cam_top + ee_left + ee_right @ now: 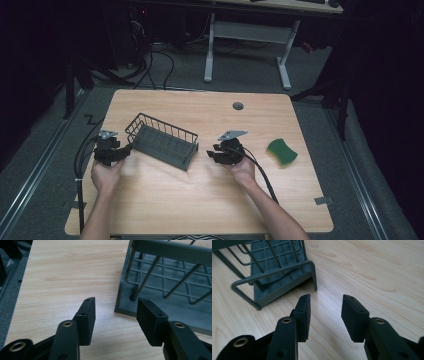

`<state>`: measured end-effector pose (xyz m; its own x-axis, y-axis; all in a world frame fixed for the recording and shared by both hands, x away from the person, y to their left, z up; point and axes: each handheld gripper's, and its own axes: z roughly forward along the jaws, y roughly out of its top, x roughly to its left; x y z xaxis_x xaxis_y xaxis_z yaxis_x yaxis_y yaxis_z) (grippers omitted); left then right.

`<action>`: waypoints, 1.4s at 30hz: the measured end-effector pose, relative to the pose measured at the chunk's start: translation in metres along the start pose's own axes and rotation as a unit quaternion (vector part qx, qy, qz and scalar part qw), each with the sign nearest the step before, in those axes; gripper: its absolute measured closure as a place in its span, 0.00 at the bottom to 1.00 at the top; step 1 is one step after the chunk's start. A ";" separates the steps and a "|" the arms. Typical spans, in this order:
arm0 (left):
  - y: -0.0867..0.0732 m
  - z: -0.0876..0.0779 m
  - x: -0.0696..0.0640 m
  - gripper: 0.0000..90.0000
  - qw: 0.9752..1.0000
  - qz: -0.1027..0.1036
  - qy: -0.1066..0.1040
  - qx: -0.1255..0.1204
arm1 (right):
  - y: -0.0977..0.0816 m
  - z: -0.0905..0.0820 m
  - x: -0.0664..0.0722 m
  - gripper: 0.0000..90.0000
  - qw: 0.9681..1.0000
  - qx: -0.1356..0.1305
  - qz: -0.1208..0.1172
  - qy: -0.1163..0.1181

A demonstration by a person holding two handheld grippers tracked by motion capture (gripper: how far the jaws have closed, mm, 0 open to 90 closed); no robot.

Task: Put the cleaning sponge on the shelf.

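— Where's the rack?
— The dark grey wire rack [162,141] sits left of centre in the high view, lying slantwise on the wooden desk [200,200].

— And the left gripper [121,152]?
— At the rack's left end, just beside it. In the left gripper view its fingers [86,317] stand wide apart with nothing between them, the rack's corner [160,280] filling the upper right of that frame, close ahead of the right-hand finger.

— The right gripper [214,152]?
— Near the rack's right end, a small gap of bare desk between. In the right gripper view its fingers [303,315] are also spread wide and empty, the rack's end [274,272] in the upper left.

— Anything else?
— A green sponge [281,151] lies at the right of the high view, well apart from the rack.
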<state>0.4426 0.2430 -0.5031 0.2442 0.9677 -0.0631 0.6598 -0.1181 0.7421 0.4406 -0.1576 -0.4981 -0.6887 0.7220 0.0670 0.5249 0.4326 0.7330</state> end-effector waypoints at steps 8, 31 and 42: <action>-0.001 0.007 0.003 0.61 1.000 -0.006 -0.014 0.003 | 0.009 0.032 0.006 0.69 1.000 0.025 -0.014 0.007; -0.002 0.018 0.002 0.93 0.999 -0.007 -0.044 0.000 | 0.016 0.046 0.000 0.95 0.998 0.039 -0.019 0.034; 0.001 0.023 -0.013 0.95 0.997 -0.001 -0.073 0.008 | 0.009 0.033 -0.019 0.95 0.999 0.047 -0.005 0.024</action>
<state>0.4565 0.2256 -0.5168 0.3421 0.9256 -0.1622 0.6722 -0.1204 0.7306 0.4751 -0.1492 -0.5153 -0.7158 0.6919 0.0942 0.5611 0.4896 0.6674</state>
